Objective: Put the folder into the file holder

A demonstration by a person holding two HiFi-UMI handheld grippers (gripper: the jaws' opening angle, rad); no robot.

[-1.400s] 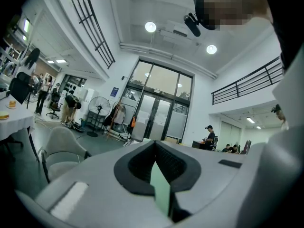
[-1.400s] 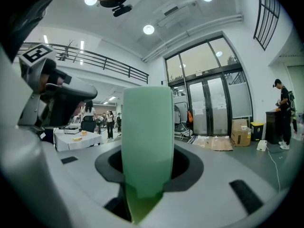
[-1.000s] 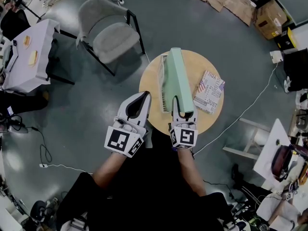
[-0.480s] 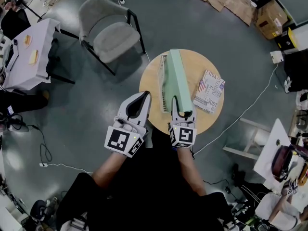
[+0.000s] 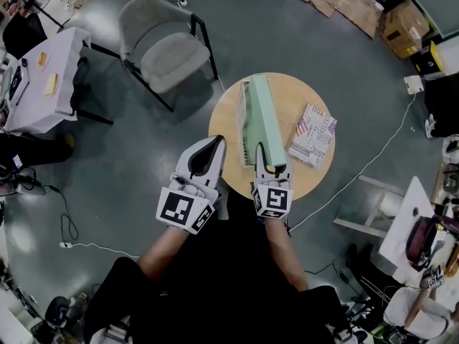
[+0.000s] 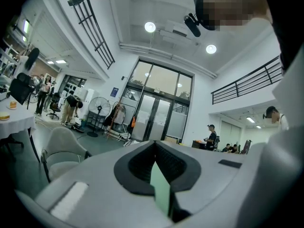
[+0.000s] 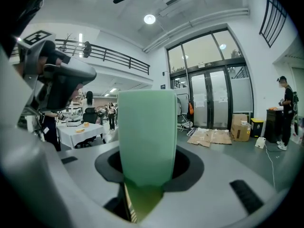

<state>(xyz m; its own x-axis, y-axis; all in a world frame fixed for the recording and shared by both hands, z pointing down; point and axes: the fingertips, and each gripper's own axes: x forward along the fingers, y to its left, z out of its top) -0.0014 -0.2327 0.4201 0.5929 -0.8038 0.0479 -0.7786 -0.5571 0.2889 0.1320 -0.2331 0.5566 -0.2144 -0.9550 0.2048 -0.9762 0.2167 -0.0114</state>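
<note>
A long pale-green folder [image 5: 262, 117] stands on edge over the round wooden table [image 5: 224, 113], running away from me. My right gripper [image 5: 270, 165] is shut on its near end. In the right gripper view the folder [image 7: 147, 132] rises from between the jaws and fills the middle. Just left of the folder, a pale file holder [image 5: 244, 120] stands on the table, mostly hidden behind it. My left gripper [image 5: 213, 145] hovers at the table's near left edge, its black tips together and nothing held. The left gripper view shows its jaws [image 6: 159, 175] closed.
A printed magazine [image 5: 313, 135] lies on the table to the right of the folder. A grey chair [image 5: 161, 49] stands beyond the table on the left. Cables run across the floor, and a white table [image 5: 43, 84] stands at the far left.
</note>
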